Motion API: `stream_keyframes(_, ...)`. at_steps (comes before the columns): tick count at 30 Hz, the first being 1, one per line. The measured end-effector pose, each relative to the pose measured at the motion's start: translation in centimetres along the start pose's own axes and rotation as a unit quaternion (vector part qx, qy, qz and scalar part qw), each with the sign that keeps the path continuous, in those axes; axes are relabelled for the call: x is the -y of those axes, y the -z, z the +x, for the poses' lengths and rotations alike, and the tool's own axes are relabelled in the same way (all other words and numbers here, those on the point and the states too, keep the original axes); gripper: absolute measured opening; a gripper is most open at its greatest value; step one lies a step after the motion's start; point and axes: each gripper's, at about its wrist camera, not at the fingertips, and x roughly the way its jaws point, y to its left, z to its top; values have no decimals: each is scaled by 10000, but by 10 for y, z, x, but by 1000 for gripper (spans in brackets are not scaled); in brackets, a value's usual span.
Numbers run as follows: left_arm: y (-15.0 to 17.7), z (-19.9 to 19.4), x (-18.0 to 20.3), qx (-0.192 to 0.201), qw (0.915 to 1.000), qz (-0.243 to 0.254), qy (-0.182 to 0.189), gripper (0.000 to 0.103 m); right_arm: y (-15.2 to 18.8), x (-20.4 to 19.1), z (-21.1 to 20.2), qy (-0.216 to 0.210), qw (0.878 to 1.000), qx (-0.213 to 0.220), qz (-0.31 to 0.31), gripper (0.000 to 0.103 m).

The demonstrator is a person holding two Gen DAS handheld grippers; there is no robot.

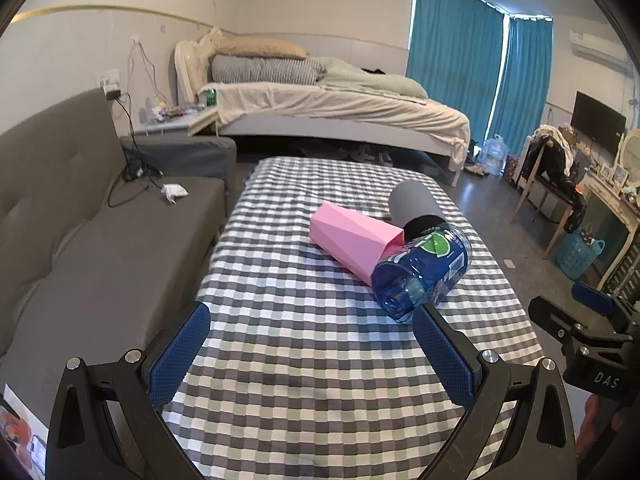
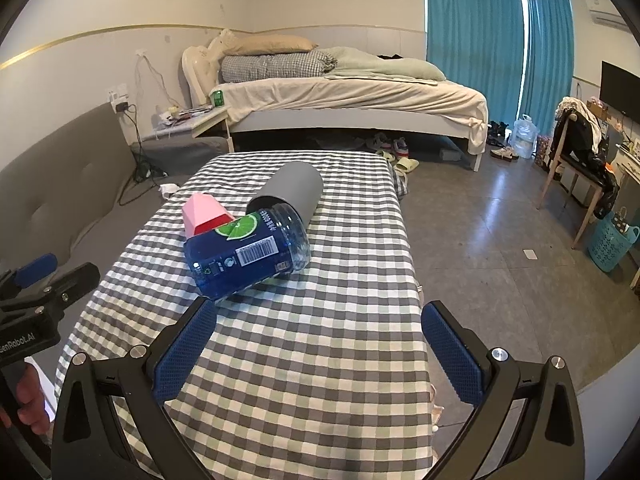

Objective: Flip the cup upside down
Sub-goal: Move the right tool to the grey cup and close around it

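Note:
Three cups lie on their sides, touching, on the checkered table (image 1: pixel 320 360): a pink faceted cup (image 1: pixel 354 238), a grey cup (image 1: pixel 414 204) and a clear blue plastic cup with a lime label (image 1: pixel 424 272). In the right wrist view the blue cup (image 2: pixel 248 250) is nearest, with the pink cup (image 2: pixel 204 214) behind it on the left and the grey cup (image 2: pixel 294 192) behind on the right. My left gripper (image 1: pixel 312 320) is open and empty, short of the cups. My right gripper (image 2: pixel 320 320) is open and empty; its left fingertip is close to the blue cup.
A grey sofa (image 1: pixel 80 220) runs along the table's left side. A bed (image 1: pixel 320 108) stands behind the table. To the right are the floor, a chair (image 2: pixel 576 160) and a blue basket (image 2: pixel 610 242). The other gripper shows at each view's edge (image 1: pixel 588 332).

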Motion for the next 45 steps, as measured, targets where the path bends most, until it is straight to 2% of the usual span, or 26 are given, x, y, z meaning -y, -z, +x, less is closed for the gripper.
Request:
stream_keyframes(5, -16, 19, -7, -341, 9992, -186, -32, 103, -20, 0, 12, -226, 9995, -160, 169, 103)
stream_keyframes(9, -34, 38, -17, -466, 9985, -272, -98, 103, -55, -2, 27, -358, 9986, -248, 304, 103)
stream_keyframes(12, -48, 52, -25, -511, 9978, -309, -269, 103, -91, -12, 55, -287, 9980, -507, 236, 103)
stream_keyframes(17, -67, 74, -40, -692, 9959, -432, -382, 103, -123, -29, 113, 41, 9950, -1001, 48, 103)
stream_keyframes(22, -75, 92, -51, -836, 9944, -442, -468, 103, -125, -36, 173, 65, 9851, -1718, 22, 103)
stream_keyframes(29, -75, 120, -63, -1080, 9919, -447, -494, 103, -124, -37, 216, -97, 9720, -2348, 68, 102)
stream_keyframes(34, -73, 128, -64, -1190, 9909, -406, -486, 103, -123, -37, 238, -154, 9630, -2685, 186, 83)
stream_keyframes(36, -71, 128, -67, -1232, 9899, -473, -515, 103, -123, -38, 240, -139, 9624, -2709, 171, 76)
stream_keyframes(41, -70, 113, -69, -1200, 9898, -519, -574, 103, -134, -36, 225, -443, 9663, -2499, 427, 75)
stream_keyframes(45, -77, 90, -70, -1016, 9913, -492, -681, 103, -150, -39, 192, -702, 9728, -2138, 545, 75)
